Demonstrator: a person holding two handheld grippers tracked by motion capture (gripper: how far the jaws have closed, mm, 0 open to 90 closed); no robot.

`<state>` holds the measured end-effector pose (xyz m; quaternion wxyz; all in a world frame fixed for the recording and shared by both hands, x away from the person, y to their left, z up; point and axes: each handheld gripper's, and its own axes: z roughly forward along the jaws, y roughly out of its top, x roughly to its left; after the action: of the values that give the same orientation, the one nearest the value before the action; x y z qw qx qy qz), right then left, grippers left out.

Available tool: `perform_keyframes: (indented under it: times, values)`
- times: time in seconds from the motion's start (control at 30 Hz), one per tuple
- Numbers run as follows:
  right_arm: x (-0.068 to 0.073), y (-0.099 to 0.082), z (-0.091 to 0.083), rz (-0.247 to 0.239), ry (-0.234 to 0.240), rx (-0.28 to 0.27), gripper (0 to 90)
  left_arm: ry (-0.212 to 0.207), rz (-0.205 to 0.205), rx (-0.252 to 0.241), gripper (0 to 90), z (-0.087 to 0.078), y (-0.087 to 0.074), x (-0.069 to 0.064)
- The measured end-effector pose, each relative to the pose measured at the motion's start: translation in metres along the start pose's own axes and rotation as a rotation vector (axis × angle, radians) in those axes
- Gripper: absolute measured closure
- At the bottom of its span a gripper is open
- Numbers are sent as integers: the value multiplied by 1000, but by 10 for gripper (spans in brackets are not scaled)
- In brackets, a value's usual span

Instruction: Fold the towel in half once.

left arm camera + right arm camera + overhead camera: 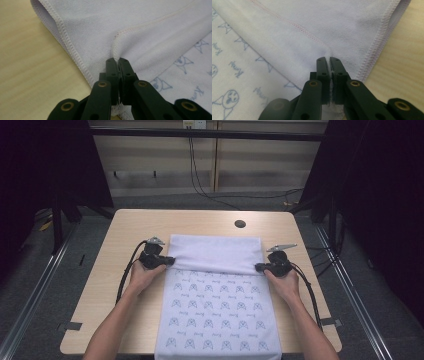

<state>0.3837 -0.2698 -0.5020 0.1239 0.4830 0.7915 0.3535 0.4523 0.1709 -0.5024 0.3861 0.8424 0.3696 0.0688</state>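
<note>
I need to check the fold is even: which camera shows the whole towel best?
The high view: it shows the whole towel, its far end folded back over the printed side, with the left gripper and right gripper pinching the folded edge's corners. The gripper views show close-ups of each pinched corner.

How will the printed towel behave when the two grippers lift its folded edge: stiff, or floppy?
Probably floppy: the towel already bends over itself in a soft fold, and the cloth puckers where the left gripper and right gripper pinch it. It likely sags between the two. It looks thin, so probably light, and its nap should resist slipping from the jaws.
</note>
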Motion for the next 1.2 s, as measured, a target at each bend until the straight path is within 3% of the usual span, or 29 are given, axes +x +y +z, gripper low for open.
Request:
perform_keyframes:
  times: [0.17, 0.23, 0.27, 0.37, 0.43, 0.53, 0.57, 0.6, 0.67, 0.73, 0.8, 0.87, 1.0, 1.1, 1.2]
  values:
    - [-8, 15, 12, 32, -31, 2, 868, 50, -11, -16, 882, 11, 12, 10]
    - [-9, 20, 16, 59, -45, 8, 868, 76, 4, -17, 881, 14, 16, 12]
    - [-9, 23, 18, 53, -60, 11, 868, 92, -18, -34, 881, 17, 18, 12]
    - [-7, 32, 24, 40, -111, 26, 868, 131, 25, 0, 881, 19, 24, 12]
    - [-7, 36, 28, 56, -135, 28, 868, 130, 24, 4, 881, 20, 25, 12]
    - [-11, 36, 29, 99, -124, 10, 867, 117, -18, 5, 881, 16, 24, 11]
    - [-11, 37, 28, 82, -113, 12, 867, 109, -9, 9, 880, 13, 24, 9]
    - [-11, 37, 26, 62, -107, 13, 867, 102, 18, 24, 879, 7, 24, 8]
    - [-13, 37, 16, 54, -70, -26, 867, 59, -8, -33, 879, -4, 25, 6]
    - [-16, 39, 5, 67, -37, -71, 867, 45, 10, -57, 879, -17, 27, 5]
    - [-16, 45, -12, 63, -8, -135, 867, 11, 5, -112, 878, -36, 32, 2]
    - [-12, 50, -25, 33, -2, -158, 866, -4, 3, -153, 878, -52, 35, -3]
    - [-3, 58, -58, -2, 26, -238, 866, -35, 44, -233, 877, -93, 41, -18]
    - [4, 61, -82, -13, 56, -299, 866, -93, 16, -289, 878, -113, 42, -26]
    - [9, 61, -101, -16, 108, -341, 866, -132, 13, -325, 878, -134, 40, -34]
